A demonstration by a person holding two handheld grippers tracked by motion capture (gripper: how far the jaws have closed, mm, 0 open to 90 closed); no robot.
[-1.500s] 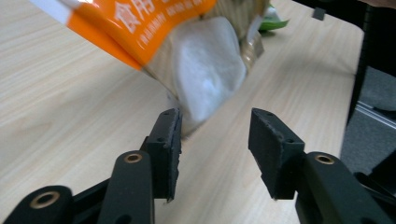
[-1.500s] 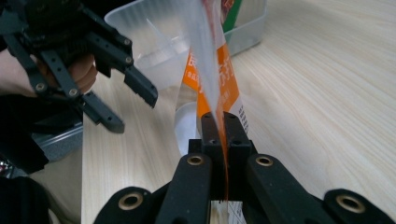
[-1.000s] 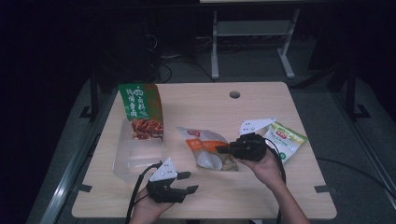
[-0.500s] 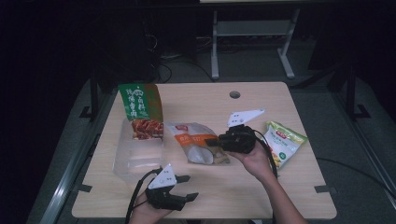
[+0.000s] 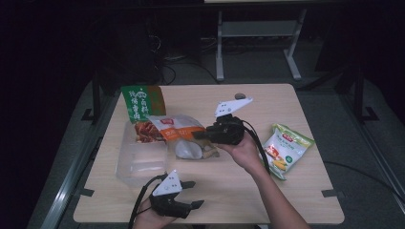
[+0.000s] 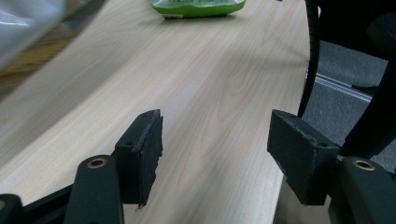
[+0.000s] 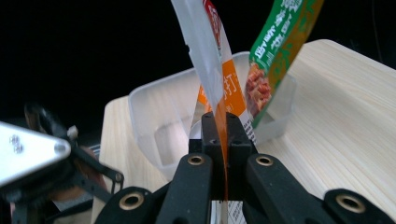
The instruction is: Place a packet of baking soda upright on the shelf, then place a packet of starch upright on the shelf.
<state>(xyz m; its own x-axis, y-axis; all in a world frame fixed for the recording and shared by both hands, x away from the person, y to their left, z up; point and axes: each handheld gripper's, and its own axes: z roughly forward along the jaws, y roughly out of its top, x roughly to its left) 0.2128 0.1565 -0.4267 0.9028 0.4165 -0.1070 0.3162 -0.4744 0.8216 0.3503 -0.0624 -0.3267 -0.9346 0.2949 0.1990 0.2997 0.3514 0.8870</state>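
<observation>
My right gripper is shut on the edge of an orange-and-white snack bag and holds it above the table beside a clear plastic container. In the right gripper view the bag hangs from between the closed jaws, in front of the container. A green bag stands upright in the container's far end. My left gripper rests near the table's front edge. Its jaws have just been opening and are open, with only bare table between them.
A green-and-yellow snack bag lies flat at the right of the wooden table, and its end shows in the left gripper view. A metal stand sits on the dark floor beyond the table.
My right gripper has carried the orange bag left and up, from mid-table to the container's side. The left gripper's jaws have spread wider; that hand stayed put.
</observation>
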